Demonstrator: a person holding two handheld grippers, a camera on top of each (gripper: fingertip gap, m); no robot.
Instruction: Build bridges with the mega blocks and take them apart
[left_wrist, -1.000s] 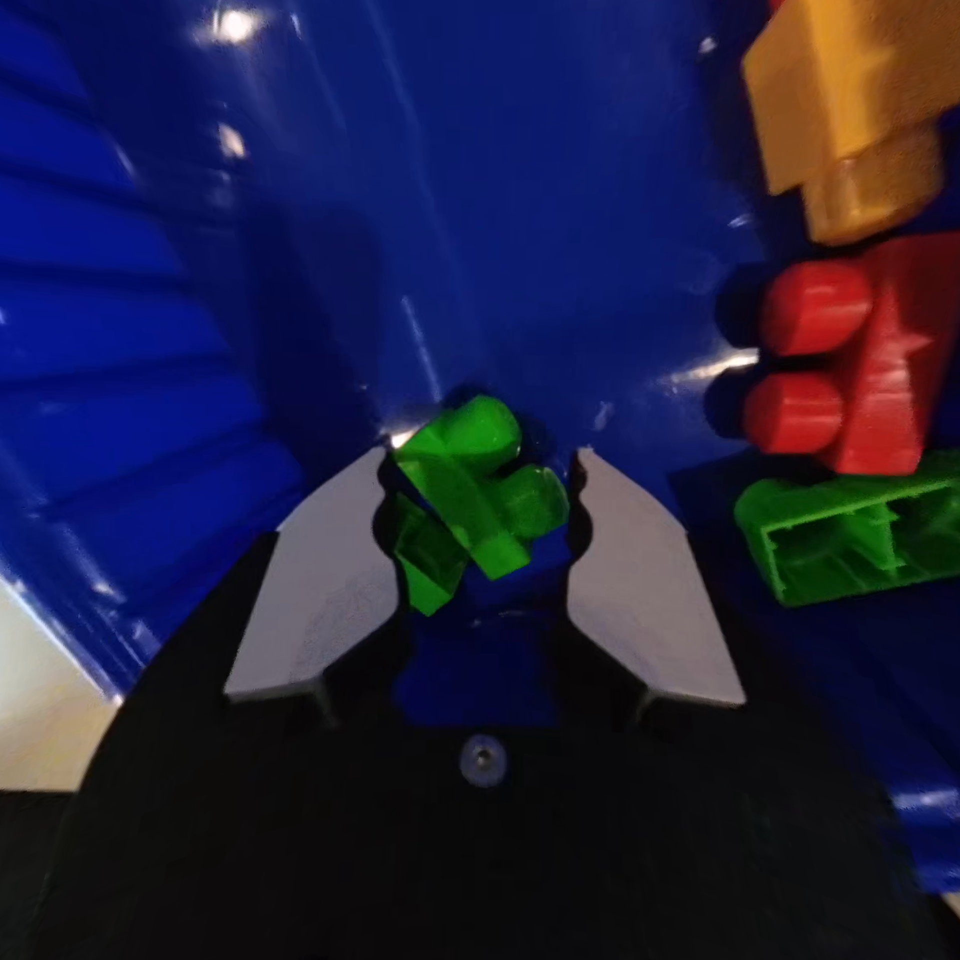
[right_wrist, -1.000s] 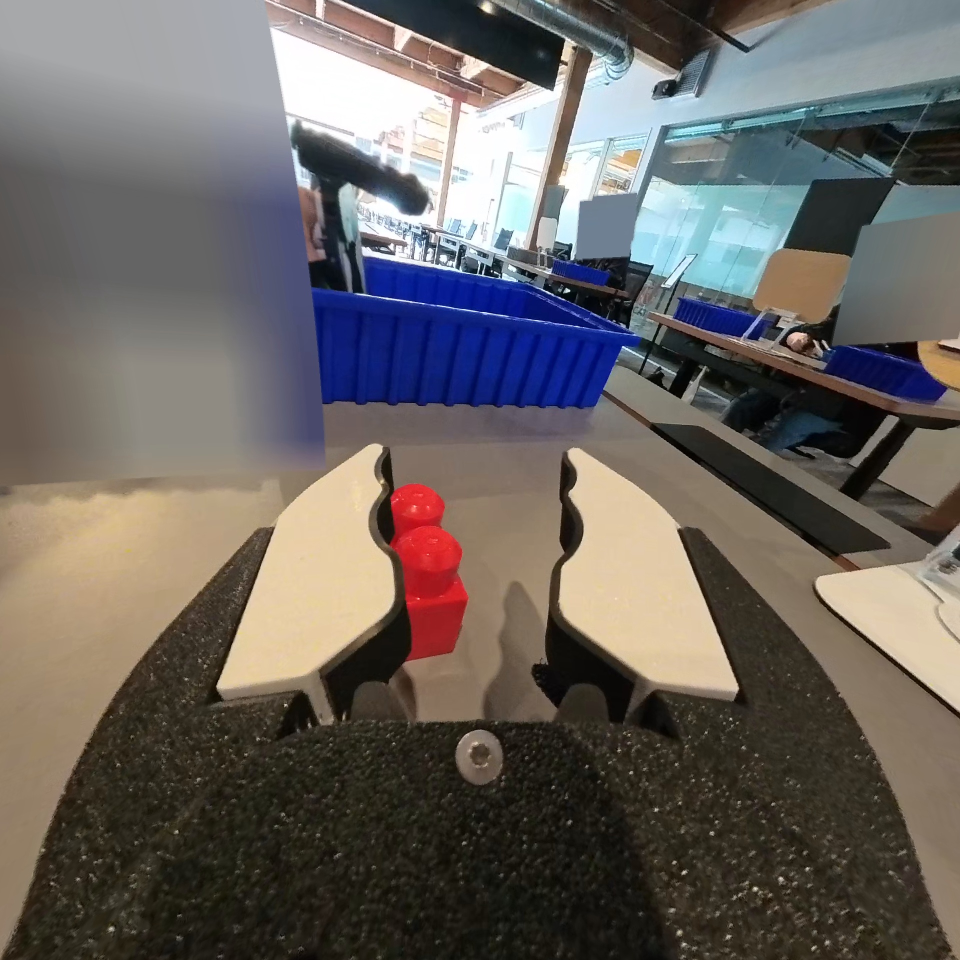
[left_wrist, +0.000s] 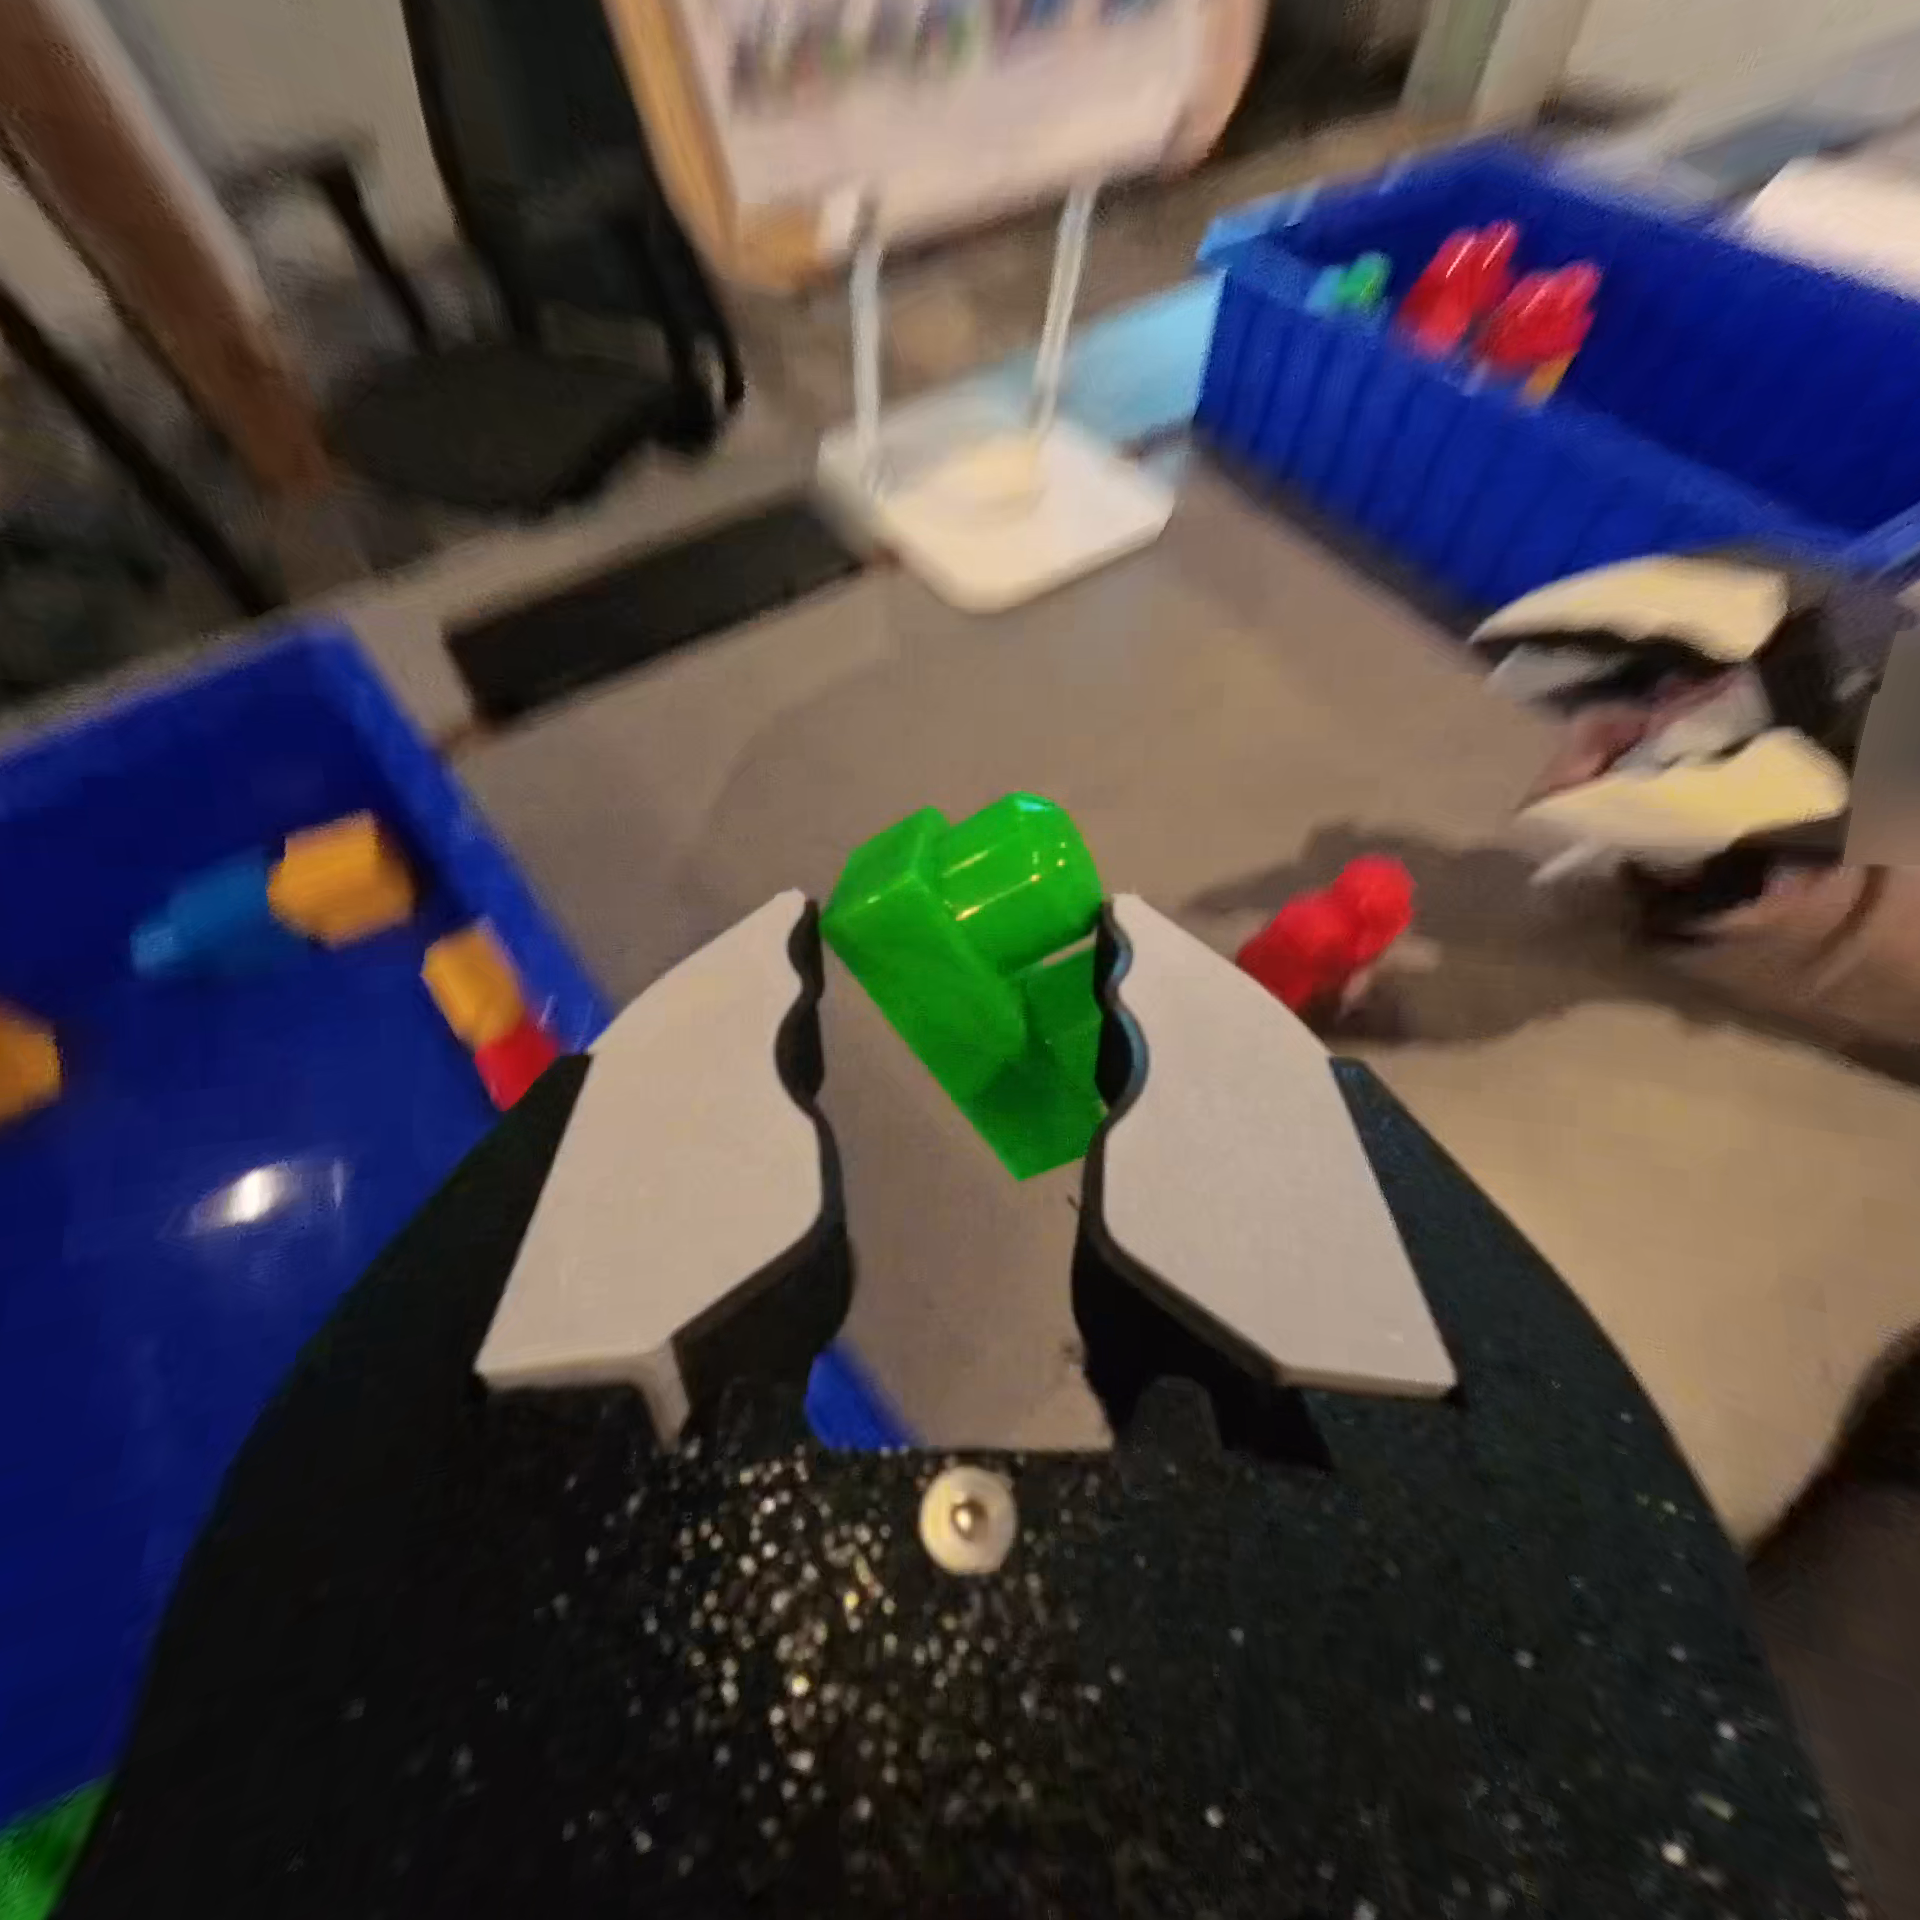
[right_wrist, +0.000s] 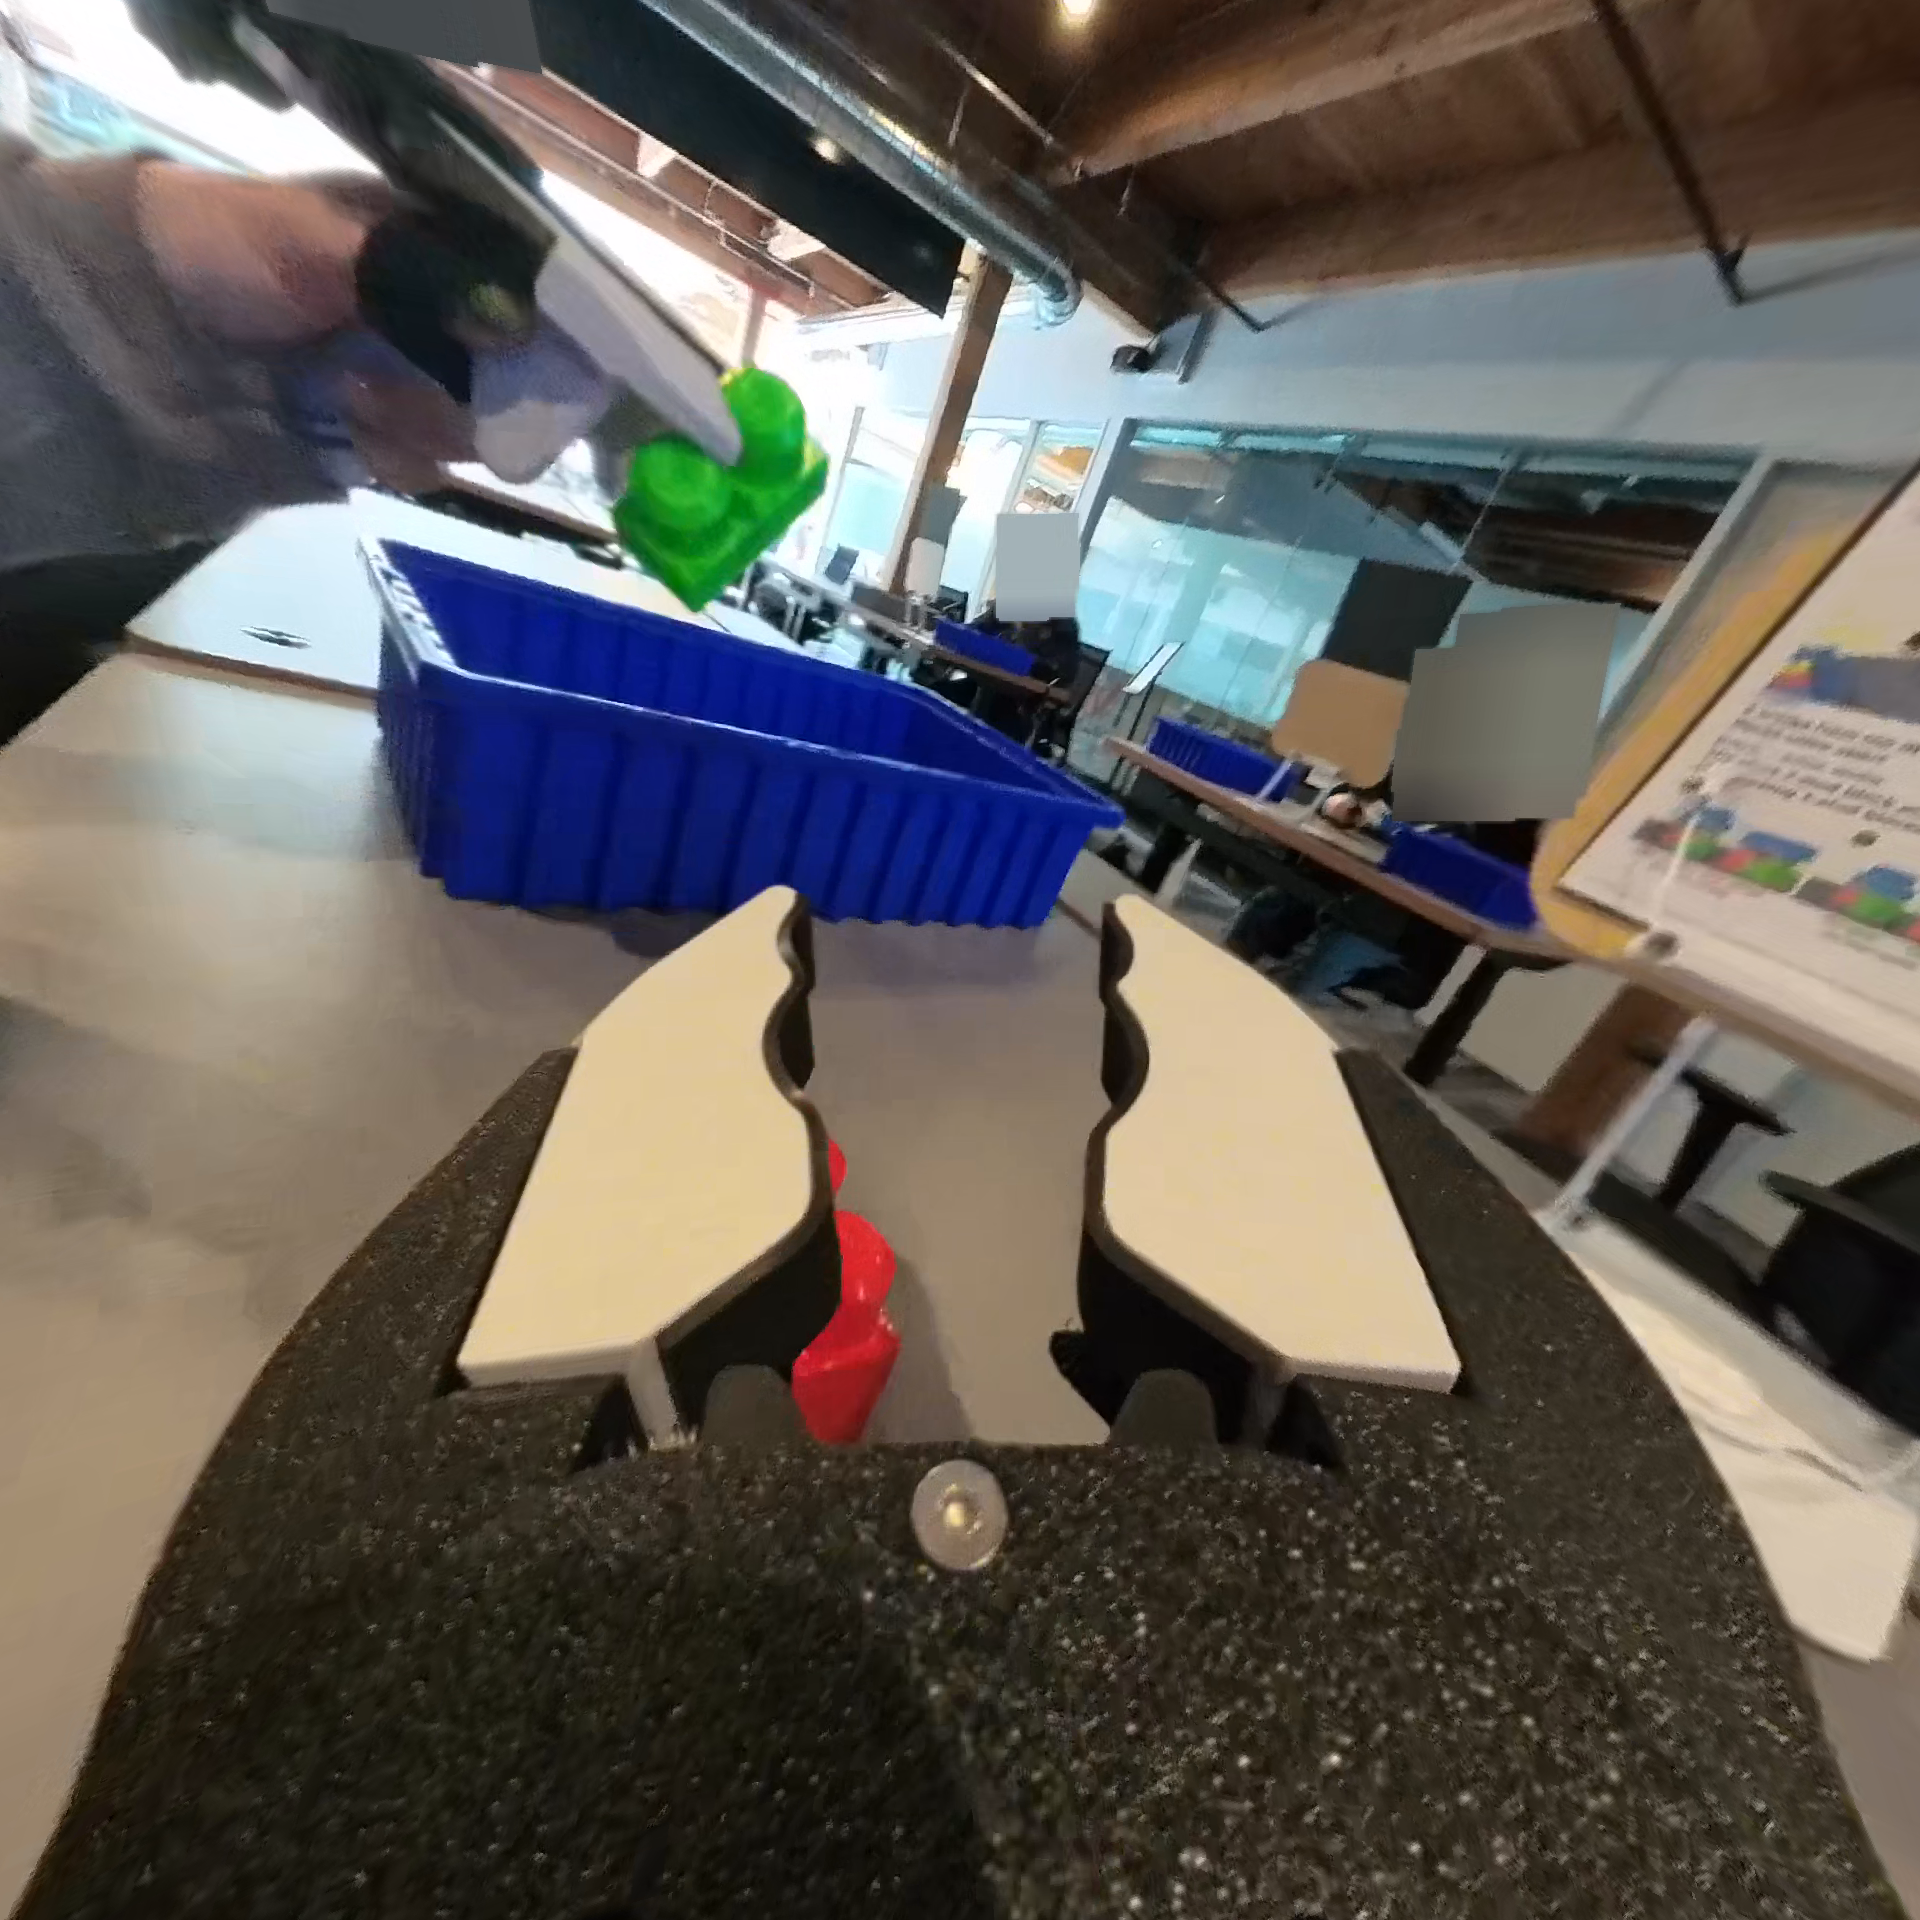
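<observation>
Green block (left_wrist: 961, 977) carried high, pinched skew in the left gripper (left_wrist: 958, 966).
Red block (left_wrist: 1330, 940) stands on the grey worktop (left_wrist: 1039, 727), right of and below it, long axis along the right gripper (right_wrist: 951, 997); those fingers spread wide, empty, red block just inside the left one. Left gripper tilts downward above the blue bin (right_wrist: 727, 790).

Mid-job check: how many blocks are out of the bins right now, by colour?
green block, gripped in the left tool above the table: 1
red block, lying on the table: 1
Total: 2
</observation>
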